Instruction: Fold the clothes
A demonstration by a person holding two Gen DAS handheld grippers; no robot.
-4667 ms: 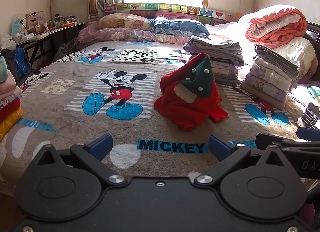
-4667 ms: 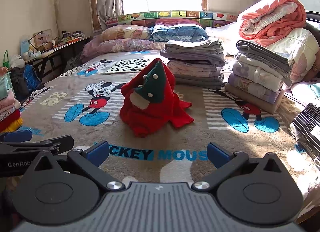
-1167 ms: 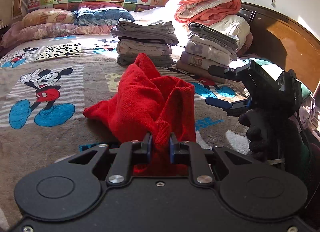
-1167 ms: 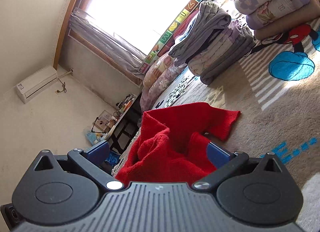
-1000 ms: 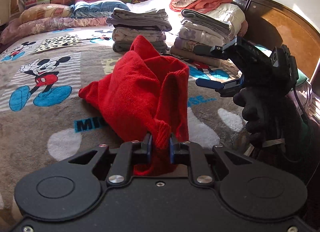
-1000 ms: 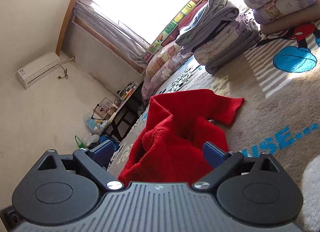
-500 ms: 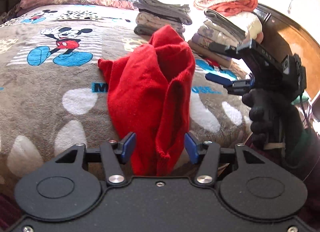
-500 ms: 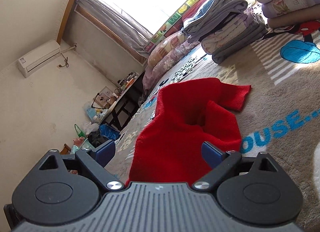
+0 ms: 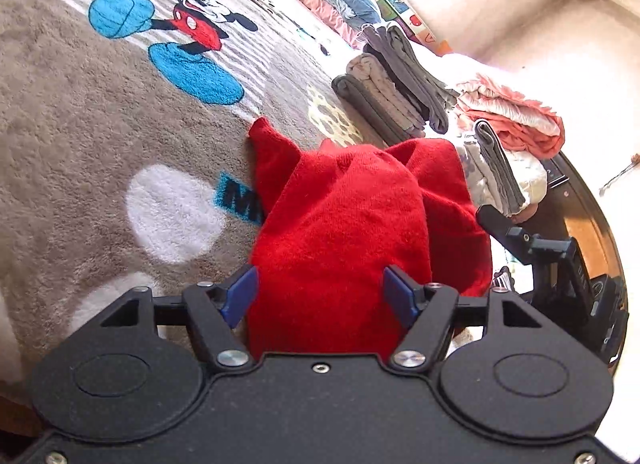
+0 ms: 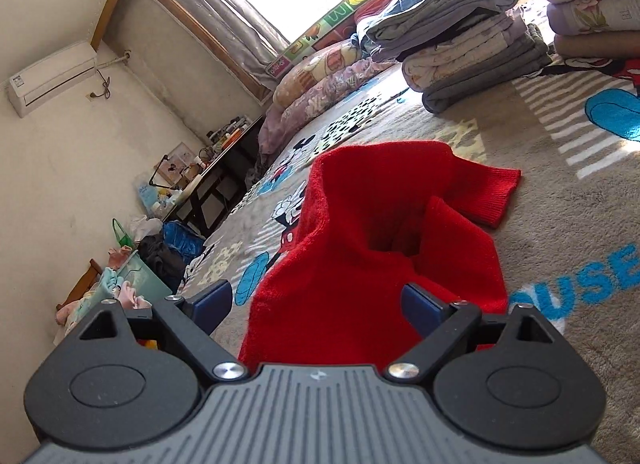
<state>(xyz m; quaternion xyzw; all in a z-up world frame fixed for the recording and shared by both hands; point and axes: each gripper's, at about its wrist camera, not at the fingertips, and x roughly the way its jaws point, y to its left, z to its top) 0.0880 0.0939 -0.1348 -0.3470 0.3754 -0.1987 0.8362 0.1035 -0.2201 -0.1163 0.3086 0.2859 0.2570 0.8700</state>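
Brown cartoon blanket (image 9: pixel 80 152) covers the bed, with 2 stacks of folded bedding (image 10: pixel 472 44) behind. Red sweater (image 9: pixel 352 232) lies crumpled between the spread fingers of both the left gripper (image 9: pixel 320 296) and right gripper (image 10: pixel 320 304), apparently ungripped.

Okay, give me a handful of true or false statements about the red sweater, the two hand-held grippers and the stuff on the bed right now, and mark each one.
1. The left hand-held gripper is clamped shut on the red sweater. False: its jaws are spread wide, with the sweater between them.
2. The right hand-held gripper is open. True.
3. The sweater lies flat and neatly folded. False: it is bunched up in a heap.
4. Stacks of folded bedding sit on the blanket beyond the sweater. True.
5. The blanket is plain white. False: it is brown with cartoon mouse prints.
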